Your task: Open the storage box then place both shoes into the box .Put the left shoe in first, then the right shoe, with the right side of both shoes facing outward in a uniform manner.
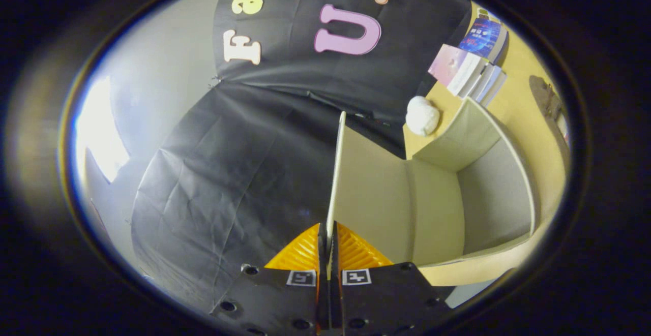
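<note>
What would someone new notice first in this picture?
Probably the thin pale lid of the storage box, pinched edge-on between the fingers of the tool and swung open. Beyond it the box gapes with no shoes in it, and a white fluffy ball and stacked books sit on the yellow shelf behind.

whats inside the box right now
The storage box interior shows bare walls and no shoe in it. The gripper is shut on the edge of the swung-open lid, which runs ahead from the fingers. The lid's far side is hidden.
</note>
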Motion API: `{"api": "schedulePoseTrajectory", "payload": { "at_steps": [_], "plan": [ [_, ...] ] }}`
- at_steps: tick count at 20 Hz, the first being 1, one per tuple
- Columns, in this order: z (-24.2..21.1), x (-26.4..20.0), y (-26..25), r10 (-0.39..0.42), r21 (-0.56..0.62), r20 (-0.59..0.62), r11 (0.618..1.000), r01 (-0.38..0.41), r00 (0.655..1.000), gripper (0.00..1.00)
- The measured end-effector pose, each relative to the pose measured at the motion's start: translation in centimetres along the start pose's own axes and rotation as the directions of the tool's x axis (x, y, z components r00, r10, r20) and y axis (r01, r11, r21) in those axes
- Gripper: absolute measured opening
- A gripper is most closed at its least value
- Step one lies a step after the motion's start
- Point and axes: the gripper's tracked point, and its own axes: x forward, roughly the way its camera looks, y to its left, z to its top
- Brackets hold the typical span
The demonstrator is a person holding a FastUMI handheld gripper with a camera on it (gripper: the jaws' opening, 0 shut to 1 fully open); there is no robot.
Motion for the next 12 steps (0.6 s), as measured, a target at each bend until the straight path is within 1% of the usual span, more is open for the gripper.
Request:
{"api": "schedulePoseTrajectory", "payload": {
  "at_steps": [2, 7, 12],
  "plan": [
    [-1.7, 1.4, 0.3, 0.007, -0.026, -0.044, 1.000, -0.008, 0.999, 0.05],
    [-3.6, 4.9, 1.3, 0.019, -0.067, -0.113, 0.997, -0.026, 0.993, 0.05],
    [-6.7, 8.2, 1.2, 0.018, -0.076, -0.184, 0.997, -0.032, 0.983, 0.05]
  ]
}}
